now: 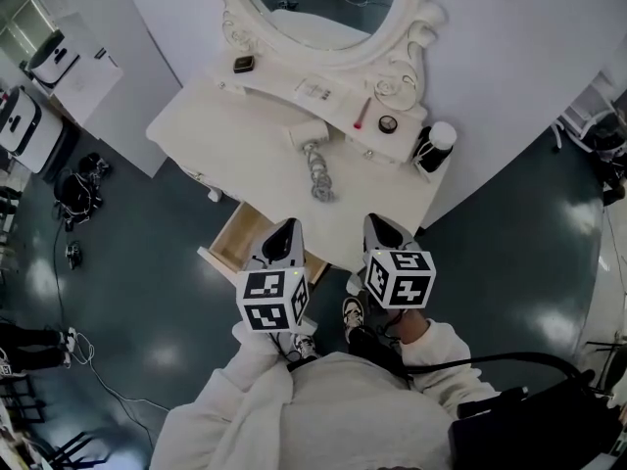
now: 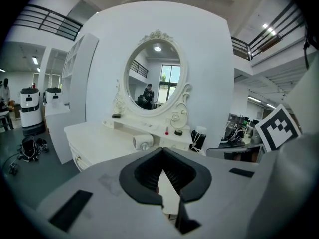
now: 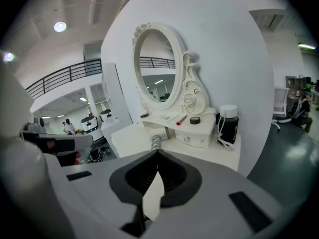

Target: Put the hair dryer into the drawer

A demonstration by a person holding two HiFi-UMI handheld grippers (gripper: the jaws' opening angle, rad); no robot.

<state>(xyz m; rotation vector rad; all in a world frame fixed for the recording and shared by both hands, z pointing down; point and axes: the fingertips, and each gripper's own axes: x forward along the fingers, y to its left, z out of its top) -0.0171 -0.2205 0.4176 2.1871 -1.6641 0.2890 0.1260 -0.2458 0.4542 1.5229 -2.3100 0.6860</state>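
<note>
The white hair dryer (image 1: 308, 133) lies on the white vanity table (image 1: 225, 130), its coiled cord (image 1: 319, 176) trailing toward the front edge. Below that edge a drawer (image 1: 233, 239) with a pale wood inside stands pulled out. My left gripper (image 1: 284, 231) hovers over the drawer's right end, jaws shut and empty. My right gripper (image 1: 382, 225) hangs by the table's front edge, also shut and empty. In the left gripper view the dryer (image 2: 143, 142) sits just beyond the gripper (image 2: 162, 151). The right gripper view shows the dryer (image 3: 157, 140) above the gripper (image 3: 157, 152).
An oval mirror (image 1: 323, 8) with a shelf backs the table. On the shelf lie a red stick (image 1: 361, 116) and a black round tin (image 1: 388, 123). A black bottle with a white cap (image 1: 434, 148) stands at the right corner. Machines (image 1: 22, 125) stand at far left.
</note>
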